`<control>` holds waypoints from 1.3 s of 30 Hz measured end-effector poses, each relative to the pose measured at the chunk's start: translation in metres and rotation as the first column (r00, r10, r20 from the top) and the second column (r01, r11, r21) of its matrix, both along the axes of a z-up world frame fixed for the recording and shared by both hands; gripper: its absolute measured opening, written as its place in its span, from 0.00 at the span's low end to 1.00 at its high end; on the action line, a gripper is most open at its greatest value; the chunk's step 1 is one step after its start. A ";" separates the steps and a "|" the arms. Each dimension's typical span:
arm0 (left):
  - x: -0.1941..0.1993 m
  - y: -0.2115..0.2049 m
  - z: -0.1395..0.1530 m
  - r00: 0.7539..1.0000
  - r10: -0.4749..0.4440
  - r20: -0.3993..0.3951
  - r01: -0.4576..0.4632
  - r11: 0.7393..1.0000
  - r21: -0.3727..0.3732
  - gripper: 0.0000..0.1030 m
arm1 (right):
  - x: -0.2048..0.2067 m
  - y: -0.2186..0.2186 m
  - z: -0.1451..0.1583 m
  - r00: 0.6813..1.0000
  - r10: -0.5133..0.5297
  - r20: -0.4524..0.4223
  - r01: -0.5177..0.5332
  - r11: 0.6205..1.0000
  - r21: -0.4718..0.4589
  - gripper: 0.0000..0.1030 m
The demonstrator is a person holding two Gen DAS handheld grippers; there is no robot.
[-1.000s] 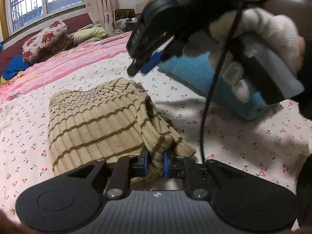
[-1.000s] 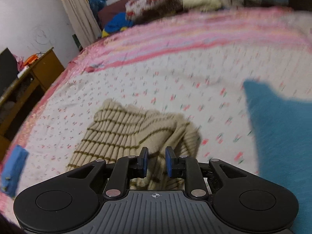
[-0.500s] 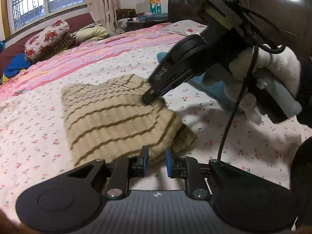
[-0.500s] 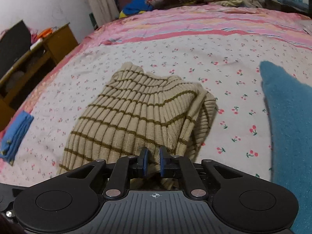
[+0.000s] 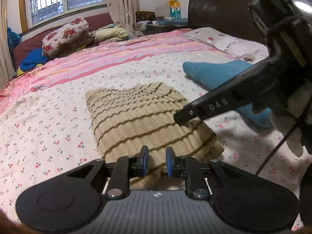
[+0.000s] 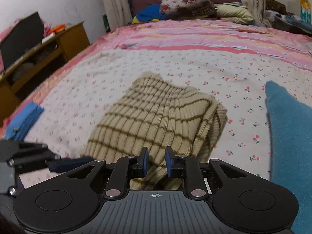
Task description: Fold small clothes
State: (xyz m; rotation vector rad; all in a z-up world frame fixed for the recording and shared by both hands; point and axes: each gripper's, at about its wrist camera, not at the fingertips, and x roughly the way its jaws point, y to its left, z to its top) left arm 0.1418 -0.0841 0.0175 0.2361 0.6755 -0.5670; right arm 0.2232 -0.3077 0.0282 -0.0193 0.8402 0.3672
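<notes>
sweater (image 5: 144, 117) on bed (image 5: 48, 132) | towel (image 5: 214, 74) right of it

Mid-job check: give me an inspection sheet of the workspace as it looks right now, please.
Surface: bed with a cherry-print sheet, pink striped cover farther back.
Job's things: striped sweater lying folded on the bed; a thicker edge shows on one side.
Clutter: teal cloth beside the sweater; blue cloth near the bed's edge.
Grippers: left hand-held gripper open over the sweater's near edge; right hand-held gripper open, also over the sweater.
Cables: black cable hanging from the right hand-held gripper.
Surroundings: pillows, window, wooden desk.
</notes>
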 end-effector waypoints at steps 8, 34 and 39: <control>0.011 -0.002 -0.017 0.998 0.031 -0.052 -0.029 0.999 0.045 0.24 | 0.002 -0.007 -0.023 0.999 -0.034 -0.034 0.030 0.991 -0.130 0.08; 0.052 0.018 -0.011 0.989 0.135 -0.062 -0.135 0.991 0.005 0.26 | 0.024 -0.005 -0.013 0.991 -0.135 0.012 0.135 0.979 -0.154 0.19; 0.051 0.022 -0.011 0.989 0.126 -0.074 -0.126 0.992 -0.004 0.28 | 0.031 -0.010 -0.020 0.987 -0.158 -0.007 0.155 0.976 -0.150 0.27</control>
